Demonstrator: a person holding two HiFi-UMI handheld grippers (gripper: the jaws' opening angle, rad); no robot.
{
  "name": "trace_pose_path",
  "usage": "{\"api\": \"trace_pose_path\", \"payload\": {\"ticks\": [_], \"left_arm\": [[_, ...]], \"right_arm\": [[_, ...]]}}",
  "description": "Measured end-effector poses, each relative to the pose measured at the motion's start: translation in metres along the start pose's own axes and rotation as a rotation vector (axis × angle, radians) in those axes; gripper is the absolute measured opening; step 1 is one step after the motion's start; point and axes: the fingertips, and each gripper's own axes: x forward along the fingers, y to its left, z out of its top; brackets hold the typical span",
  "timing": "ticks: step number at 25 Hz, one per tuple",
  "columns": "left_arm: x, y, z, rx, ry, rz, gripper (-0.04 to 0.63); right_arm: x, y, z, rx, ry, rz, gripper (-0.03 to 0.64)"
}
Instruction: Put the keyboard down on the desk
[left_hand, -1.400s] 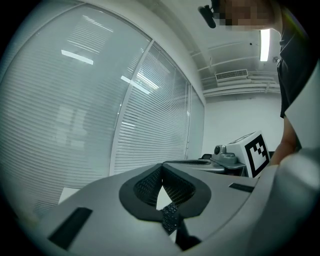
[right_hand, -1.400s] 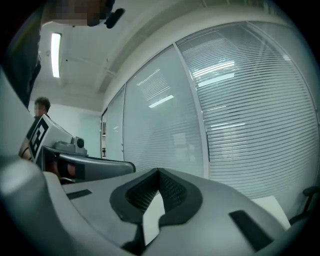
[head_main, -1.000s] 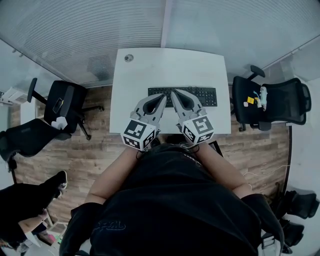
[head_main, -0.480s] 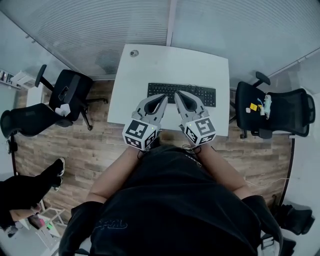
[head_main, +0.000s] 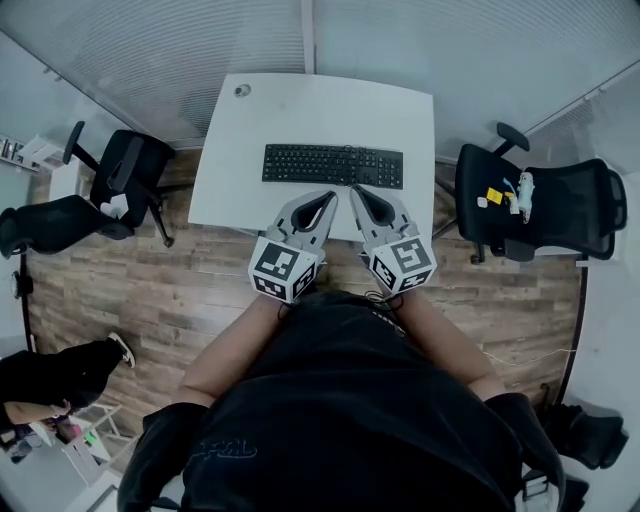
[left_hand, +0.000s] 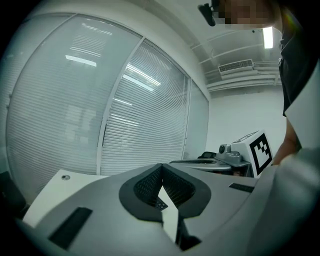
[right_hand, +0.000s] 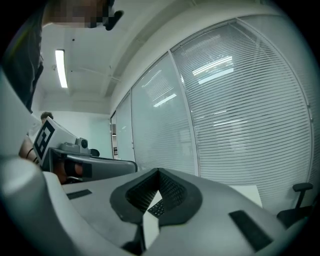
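Observation:
A black keyboard (head_main: 333, 165) lies flat on the white desk (head_main: 320, 112), near the middle. Both grippers hover side by side over the desk's front edge, just short of the keyboard and not touching it. My left gripper (head_main: 327, 197) is shut with nothing between its jaws; in its own view the tips (left_hand: 161, 168) meet and a bit of keyboard (left_hand: 160, 204) shows through the gap below. My right gripper (head_main: 356, 189) is shut and empty too, its tips (right_hand: 159, 172) closed, with keyboard keys (right_hand: 159, 207) showing beneath them.
A round cable grommet (head_main: 243, 90) sits at the desk's far left corner. Black office chairs stand left (head_main: 125, 180) and right (head_main: 530, 215) of the desk, the right one carrying small items. A glass wall with blinds runs behind. A person's leg (head_main: 60, 375) shows at lower left.
Both grippers have drawn back from over the keyboard to the desk's front edge. The keyboard stays flat on the desk. The head view has shifted back.

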Motion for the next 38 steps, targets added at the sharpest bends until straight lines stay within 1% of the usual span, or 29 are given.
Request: {"api": "trace_pose_path", "payload": {"ticks": [5, 8, 14, 16, 18, 20, 23, 26, 28, 32, 38], "left_arm": [[-0.005, -0.033, -0.008, -0.005, -0.007, 0.025, 0.015], [-0.01, -0.052, -0.012, -0.001, -0.012, 0.035, 0.015], [-0.032, -0.073, -0.019, -0.012, -0.025, 0.09, 0.015], [-0.037, -0.082, -0.019, 0.006, -0.027, 0.098, 0.015], [-0.043, -0.089, -0.015, 0.047, -0.024, 0.099, 0.015], [-0.052, -0.089, -0.009, 0.056, -0.034, 0.103, 0.015], [-0.065, -0.086, 0.002, 0.027, -0.06, 0.117, 0.015], [-0.073, -0.092, 0.003, 0.048, -0.058, 0.111, 0.015], [-0.078, -0.094, 0.003, 0.062, -0.054, 0.102, 0.015], [-0.094, -0.093, 0.001, 0.063, -0.055, 0.094, 0.015], [-0.119, -0.089, -0.004, 0.073, -0.043, 0.064, 0.015]], "right_arm": [[-0.034, -0.002, -0.005, -0.006, -0.004, 0.021, 0.021], [-0.05, 0.0, -0.01, 0.014, -0.001, 0.037, 0.021], [-0.081, 0.014, -0.016, 0.016, -0.005, 0.075, 0.021], [-0.087, 0.019, -0.016, 0.003, -0.005, 0.093, 0.022], [-0.092, 0.023, -0.013, 0.0, -0.01, 0.106, 0.021], [-0.095, 0.027, -0.005, 0.014, -0.021, 0.125, 0.021], [-0.095, 0.033, 0.007, 0.044, -0.038, 0.155, 0.022], [-0.101, 0.041, 0.015, 0.021, -0.05, 0.161, 0.021], [-0.103, 0.046, 0.016, 0.009, -0.052, 0.158, 0.022], [-0.107, 0.056, 0.009, 0.015, -0.034, 0.139, 0.022], [-0.112, 0.085, 0.006, 0.014, -0.035, 0.111, 0.021]]}}
